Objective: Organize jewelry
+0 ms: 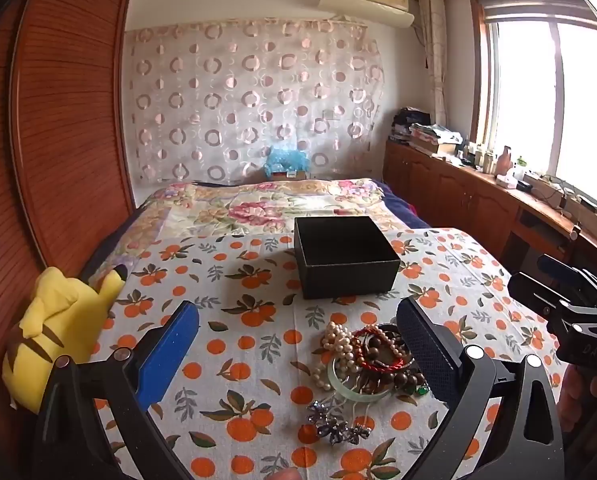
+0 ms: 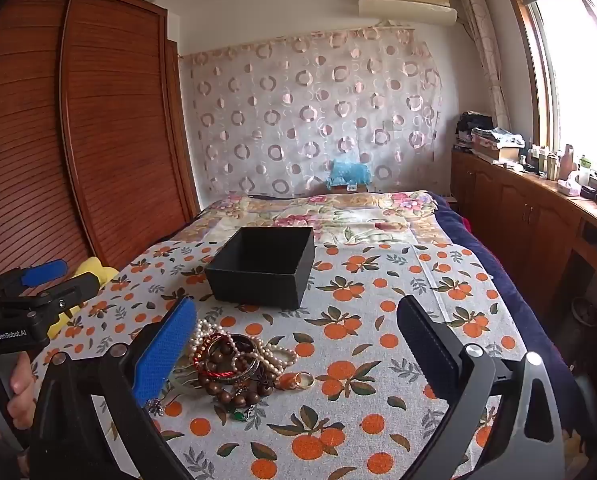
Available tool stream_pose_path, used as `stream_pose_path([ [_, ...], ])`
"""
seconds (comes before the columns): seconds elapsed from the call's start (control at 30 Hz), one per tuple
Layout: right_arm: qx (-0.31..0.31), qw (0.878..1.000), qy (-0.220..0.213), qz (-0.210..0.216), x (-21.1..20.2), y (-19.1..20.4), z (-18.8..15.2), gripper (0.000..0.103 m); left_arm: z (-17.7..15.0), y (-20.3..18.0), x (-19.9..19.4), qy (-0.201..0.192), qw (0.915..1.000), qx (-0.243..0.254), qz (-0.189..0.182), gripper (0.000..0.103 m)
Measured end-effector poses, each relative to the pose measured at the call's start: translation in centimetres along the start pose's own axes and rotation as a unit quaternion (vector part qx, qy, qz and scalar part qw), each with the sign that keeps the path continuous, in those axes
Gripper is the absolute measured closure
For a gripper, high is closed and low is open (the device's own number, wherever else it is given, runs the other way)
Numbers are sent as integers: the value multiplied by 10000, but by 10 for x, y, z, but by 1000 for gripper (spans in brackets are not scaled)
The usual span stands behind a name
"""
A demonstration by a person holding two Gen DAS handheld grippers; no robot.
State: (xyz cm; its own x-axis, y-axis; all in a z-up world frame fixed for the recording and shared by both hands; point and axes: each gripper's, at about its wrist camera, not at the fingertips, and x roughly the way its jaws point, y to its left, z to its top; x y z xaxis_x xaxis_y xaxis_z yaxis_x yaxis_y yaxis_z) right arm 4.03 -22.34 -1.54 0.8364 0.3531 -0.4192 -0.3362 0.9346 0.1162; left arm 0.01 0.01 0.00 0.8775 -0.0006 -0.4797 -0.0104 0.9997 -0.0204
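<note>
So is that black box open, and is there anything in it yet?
Open and empty as far as visible: the black box has no lid on, and its dark inside shows bare walls. The jewelry pile lies on the cloth outside it.

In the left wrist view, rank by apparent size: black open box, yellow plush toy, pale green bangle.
1. Black open cardboard box
2. Yellow plush toy, similar in extent and nearer, so unsure
3. Pale green glassy bangle, clearly smallest

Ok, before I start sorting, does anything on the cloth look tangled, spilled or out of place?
Yes: the jewelry lies in one tangled heap, pearl strand, wooden beads and red bangle interlocked. A flower brooch lies at the heap's near edge. The black box sits upright and open, nothing visible inside.
</note>
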Motion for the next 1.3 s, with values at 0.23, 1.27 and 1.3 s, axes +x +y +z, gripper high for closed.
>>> stream_pose_path([
  [0.23,34,10000,21,6,1,-1,-1,2,0,-2,1,3,10000,-1,1,7],
  [1.27,41,10000,38,16,1,-1,0,2,0,0,0,-39,10000,-43,-34,7],
  [1.3,44,10000,42,18,1,-1,0,2,0,0,0,-38,10000,-41,-37,7],
])
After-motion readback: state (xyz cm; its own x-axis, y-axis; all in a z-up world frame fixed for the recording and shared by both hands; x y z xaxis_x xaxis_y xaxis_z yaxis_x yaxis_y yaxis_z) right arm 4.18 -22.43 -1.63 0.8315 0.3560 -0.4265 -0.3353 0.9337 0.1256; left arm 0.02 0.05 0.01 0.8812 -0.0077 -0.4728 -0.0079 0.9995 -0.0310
